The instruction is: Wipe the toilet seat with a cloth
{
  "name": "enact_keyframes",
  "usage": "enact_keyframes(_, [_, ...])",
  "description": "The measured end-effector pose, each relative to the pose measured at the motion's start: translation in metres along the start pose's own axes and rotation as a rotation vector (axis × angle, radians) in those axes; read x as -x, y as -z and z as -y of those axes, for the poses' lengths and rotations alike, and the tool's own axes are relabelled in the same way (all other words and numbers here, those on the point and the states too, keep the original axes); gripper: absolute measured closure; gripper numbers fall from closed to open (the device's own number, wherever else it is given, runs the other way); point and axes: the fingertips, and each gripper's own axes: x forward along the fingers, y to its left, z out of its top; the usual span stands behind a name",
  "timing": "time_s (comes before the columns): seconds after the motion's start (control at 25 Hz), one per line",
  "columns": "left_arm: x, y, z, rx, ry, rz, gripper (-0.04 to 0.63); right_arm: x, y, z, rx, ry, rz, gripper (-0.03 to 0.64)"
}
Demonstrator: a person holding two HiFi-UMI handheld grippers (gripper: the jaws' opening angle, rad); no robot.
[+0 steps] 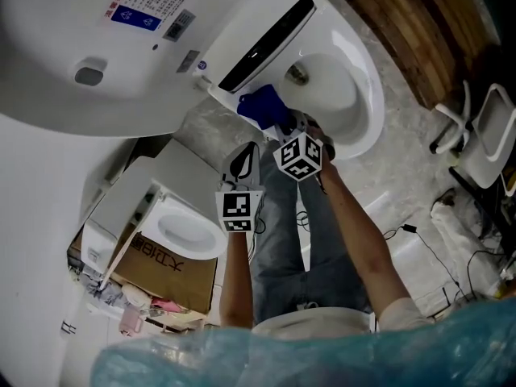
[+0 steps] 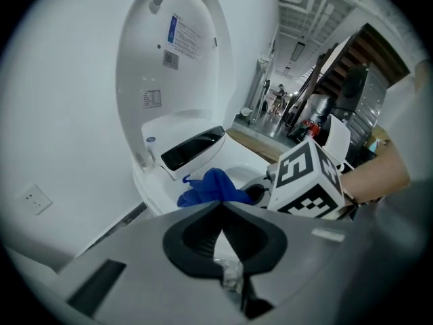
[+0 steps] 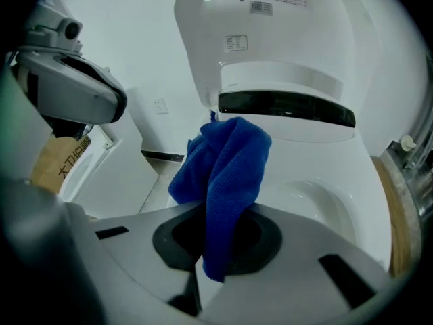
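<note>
My right gripper (image 3: 220,249) is clamped on the blue cloth (image 3: 226,168), which bunches up out of the jaws and hangs over the back of the toilet, just in front of the black panel (image 3: 287,107) under the raised lid (image 3: 270,19). The toilet seat (image 3: 325,175) lies below and to the right of the cloth, its ring curving away from the panel, so I judge the wipe should run that way. My left gripper (image 2: 220,232) is closed on nothing and sits farther back.

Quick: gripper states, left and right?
Left gripper: closed, empty.
Right gripper: closed on the cloth.
</note>
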Motion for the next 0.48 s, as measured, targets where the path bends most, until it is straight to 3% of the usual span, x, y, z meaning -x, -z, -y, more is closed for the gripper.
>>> enact_keyframes(0.48, [0.015,-0.002,0.026,-0.042,0.021,-0.010,0.584,0.029,0.051,-0.031,0.003,-0.039,-0.087,0.600])
